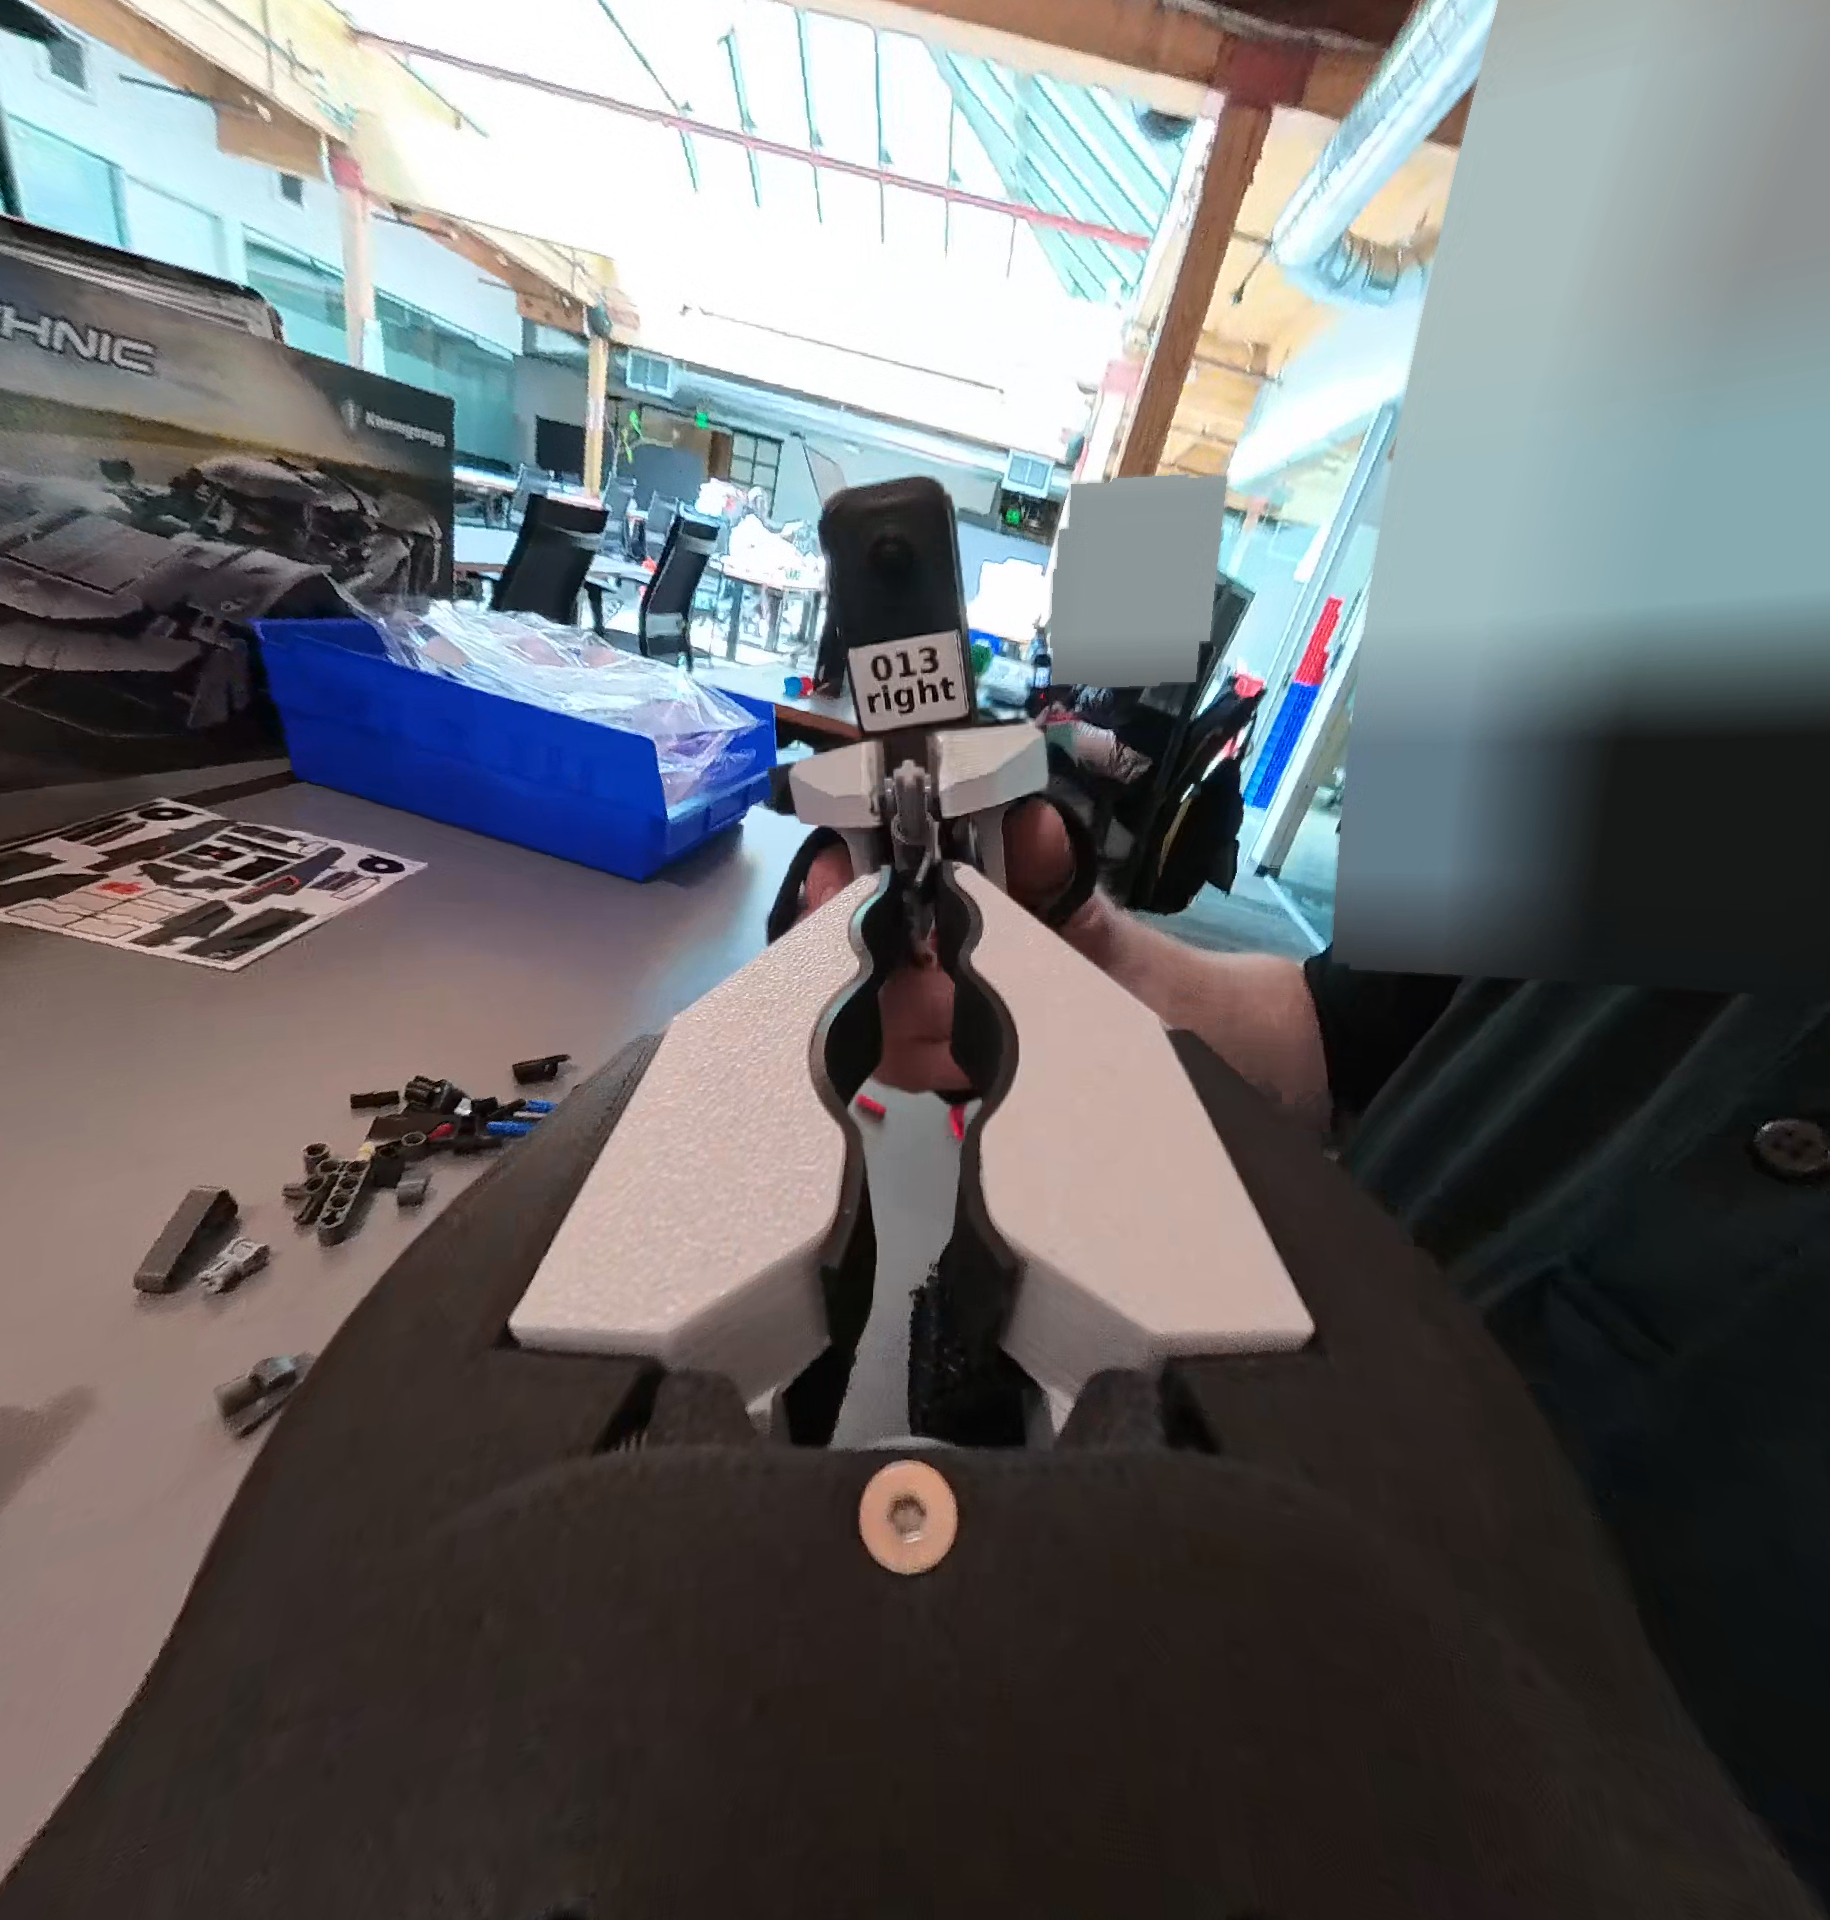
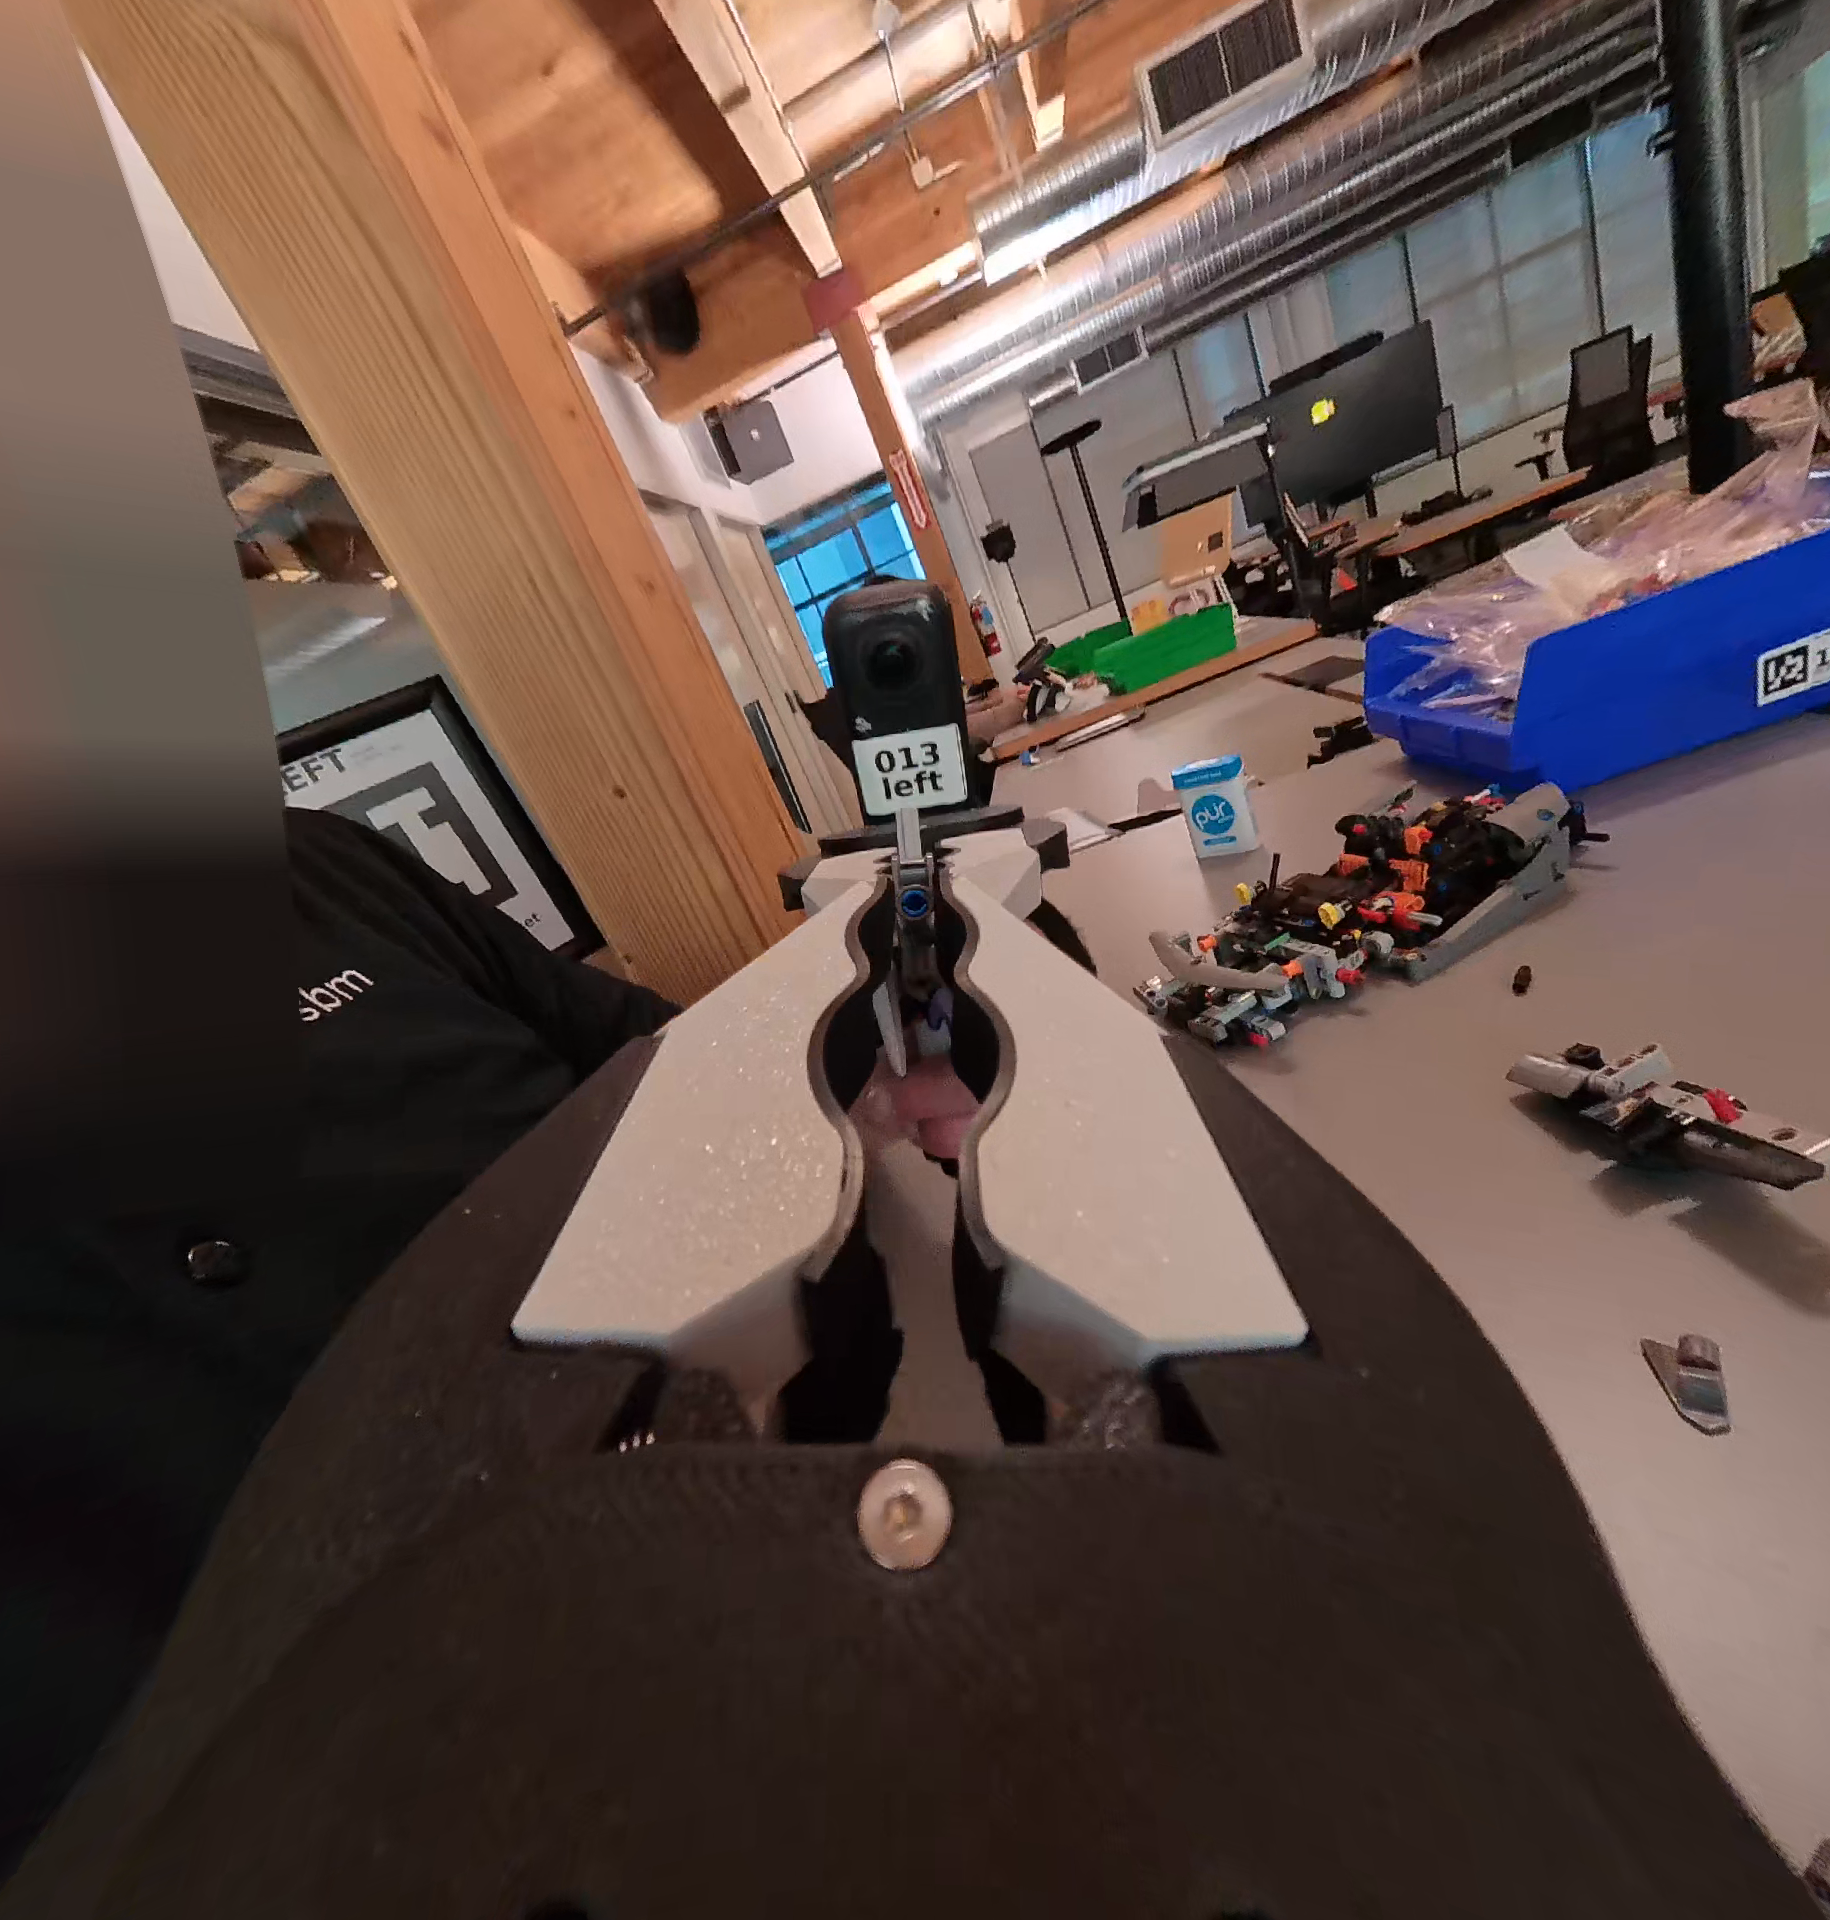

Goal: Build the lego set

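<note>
Two hand-held grippers meet tip to tip above a grey table (image 2: 1513, 1351), both pinching one small grey lego piece (image 2: 909, 883) w/ a blue pin in it; in the right wrist view the right gripper (image 2: 909, 914) has its jaws drawn narrow, tips closed on the piece's near end; the left gripper (image 2: 926, 862) faces it, its fingers nearly together on the far end. From the left wrist view the left gripper (image 1: 916, 904) shows the same narrow set, tips clamped on the grey piece (image 1: 911, 821); the right gripper (image 1: 916, 790) sits opposite, a hand (image 1: 1036, 862) wrapped round its handle, dark sleeve behind.

The part-built lego model (image 2: 1378, 914), black & grey w/ orange, red & yellow bits, lies on the table to the right of the grippers, well apart from them; a smaller grey sub-assembly (image 2: 1680, 1122) rests nearer the table's front, and a lone grey part (image 2: 1688, 1382) nearer still. A blue bin (image 2: 1638, 665) of clear bags stands past the model; a small white-and-blue pouch (image 2: 1214, 808) stands upright between bin & grippers.

Left wrist view: loose black & grey pieces (image 1: 412, 1143) scattered on the table left of the gripper; a sticker sheet (image 1: 173, 883) lies flat beyond them; the blue bin (image 1: 506, 748) & the set's box (image 1: 194, 540) stand at the back. Bare tabletop lies between the loose pieces & the sticker sheet, also between model & sub-assembly; the person's dark jacket (image 1: 1617, 1247) crowds the side nearest the body.
</note>
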The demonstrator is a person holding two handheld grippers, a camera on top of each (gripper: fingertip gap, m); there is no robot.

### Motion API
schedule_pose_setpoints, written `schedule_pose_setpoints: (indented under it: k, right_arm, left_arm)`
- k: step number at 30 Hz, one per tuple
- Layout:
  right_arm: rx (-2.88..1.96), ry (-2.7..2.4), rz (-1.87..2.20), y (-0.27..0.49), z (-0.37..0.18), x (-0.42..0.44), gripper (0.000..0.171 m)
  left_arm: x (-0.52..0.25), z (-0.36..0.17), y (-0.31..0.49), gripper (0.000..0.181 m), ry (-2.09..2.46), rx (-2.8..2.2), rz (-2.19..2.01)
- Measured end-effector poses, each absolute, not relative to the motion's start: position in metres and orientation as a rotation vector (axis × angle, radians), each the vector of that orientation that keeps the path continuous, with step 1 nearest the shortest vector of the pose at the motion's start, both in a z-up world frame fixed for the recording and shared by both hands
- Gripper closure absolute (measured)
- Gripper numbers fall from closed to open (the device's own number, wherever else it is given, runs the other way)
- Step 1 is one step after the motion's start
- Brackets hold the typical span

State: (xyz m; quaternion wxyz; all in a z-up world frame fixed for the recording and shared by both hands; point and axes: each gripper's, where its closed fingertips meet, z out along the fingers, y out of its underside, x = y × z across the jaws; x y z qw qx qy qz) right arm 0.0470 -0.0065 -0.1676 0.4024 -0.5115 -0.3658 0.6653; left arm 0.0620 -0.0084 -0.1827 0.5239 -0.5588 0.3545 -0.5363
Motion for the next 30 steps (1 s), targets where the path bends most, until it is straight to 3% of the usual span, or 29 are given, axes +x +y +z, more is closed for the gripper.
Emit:
schedule_pose_setpoints:
  k: [20,23,27,30]
  right_arm:
    - [-1.372,-0.992,1.616,-0.018,-0.188,0.032,0.167]
    - [-1.370,-0.982,1.633,-0.020,-0.187,0.030,0.168]
    - [-1.374,-0.974,1.659,-0.022,-0.192,0.027,0.167]
    - [-1.366,-0.964,1.678,-0.025,-0.192,0.027,0.167]
  left_arm:
    - [0.040,-0.200,-0.021,0.178,0.826,-1.345,-1.303]
    - [0.042,-0.201,-0.018,0.162,0.770,-1.350,-1.308]
    - [0.044,-0.200,-0.020,0.175,0.737,-1.333,-1.344]
    - [0.044,-0.201,-0.023,0.176,0.749,-1.328,-1.342]
